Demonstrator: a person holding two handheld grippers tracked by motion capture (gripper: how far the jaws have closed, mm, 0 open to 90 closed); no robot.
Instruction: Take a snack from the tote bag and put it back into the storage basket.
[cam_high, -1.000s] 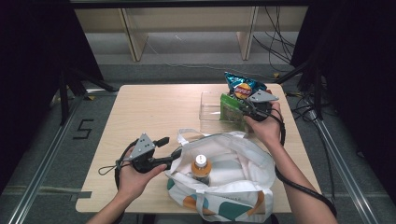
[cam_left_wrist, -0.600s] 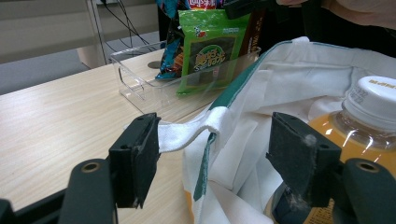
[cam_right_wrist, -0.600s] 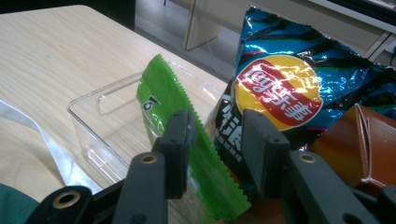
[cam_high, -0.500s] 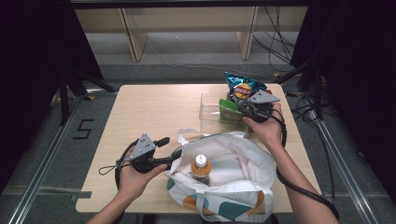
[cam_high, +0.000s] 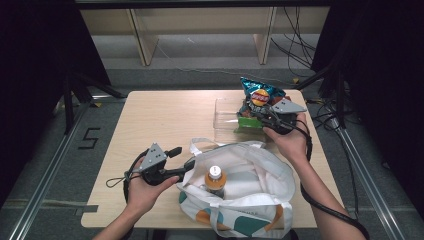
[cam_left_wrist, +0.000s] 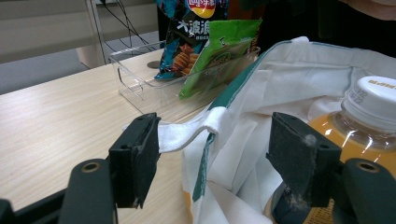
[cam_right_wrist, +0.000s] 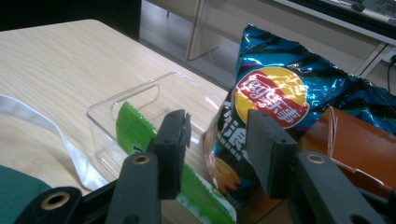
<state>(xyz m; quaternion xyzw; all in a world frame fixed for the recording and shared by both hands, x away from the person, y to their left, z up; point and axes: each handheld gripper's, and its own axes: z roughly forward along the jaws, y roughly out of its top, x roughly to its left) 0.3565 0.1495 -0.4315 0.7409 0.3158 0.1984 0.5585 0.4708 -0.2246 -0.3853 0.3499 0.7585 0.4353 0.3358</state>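
The work in hand looks like packing snacks from the clear bin (cam_high: 225, 120) into the white tote bag (cam_high: 250, 175), and this moment sits at the pick-up. The right gripper (cam_high: 267, 116) is at the bin at the far right of the table (cam_high: 165, 120), its jaws spread wide around the lower edge of the blue chip bag (cam_right_wrist: 275, 102), which stands upright in the bin beside a green packet (cam_right_wrist: 135, 135) and a brown packet (cam_right_wrist: 359, 144); the pads are not yet pressed on the foil, so nothing is gripped. The left gripper (cam_high: 181, 159) is at the near left edge of the tote, jaws also wide, with the bag's white strap (cam_left_wrist: 187, 133) lying across the gap between them and touching the left pad, loose rather than pinched. An orange drink bottle (cam_high: 215, 179) already stands inside the tote. The next move, as I judge it, calls for the right jaws to close on the chip bag's edge firmly enough to lift it without crushing, while the left closes on the strap to hold the tote's mouth open for the drop.
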